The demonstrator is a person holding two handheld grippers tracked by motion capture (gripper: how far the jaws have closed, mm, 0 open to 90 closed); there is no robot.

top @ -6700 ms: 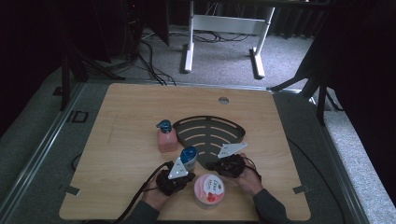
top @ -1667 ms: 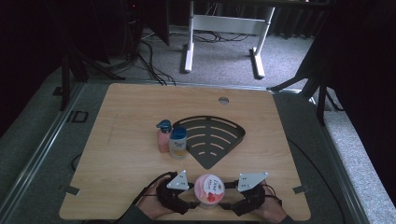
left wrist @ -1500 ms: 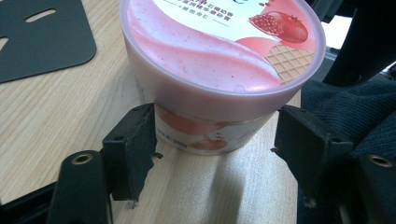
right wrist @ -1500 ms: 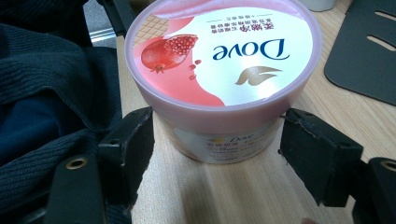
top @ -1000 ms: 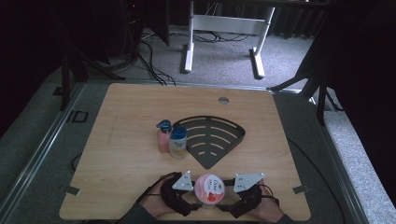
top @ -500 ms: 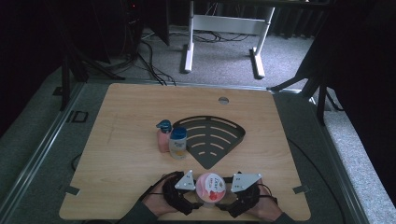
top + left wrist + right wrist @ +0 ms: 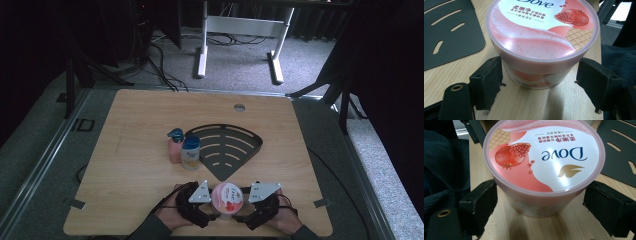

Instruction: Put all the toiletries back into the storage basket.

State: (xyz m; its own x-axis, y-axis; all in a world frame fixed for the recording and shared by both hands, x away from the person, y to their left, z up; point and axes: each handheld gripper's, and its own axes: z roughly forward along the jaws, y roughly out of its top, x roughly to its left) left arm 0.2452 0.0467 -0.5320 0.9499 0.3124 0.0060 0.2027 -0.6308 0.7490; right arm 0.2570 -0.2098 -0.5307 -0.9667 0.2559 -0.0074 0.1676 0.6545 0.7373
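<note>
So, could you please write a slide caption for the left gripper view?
Open left gripper straddling a pink Dove tub on the wooden table, jaws clear of its sides.

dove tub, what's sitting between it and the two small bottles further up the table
In the high view, bare wood and the near tip of the black slotted mat lie between the Dove tub and the two small bottles.

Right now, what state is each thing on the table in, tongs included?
Dove tub: upright near the table's front edge, lid on, between both tongs.
Left tongs: open, jaws either side of the tub, pads not pressing.
Right tongs: open, jaws flanking the tub, a gap on each side.
Pink bottle: upright, blue cap on.
Pale bottle: upright, blue cap on, beside the pink bottle.
Black slotted tray: flat, nothing on it.
</note>
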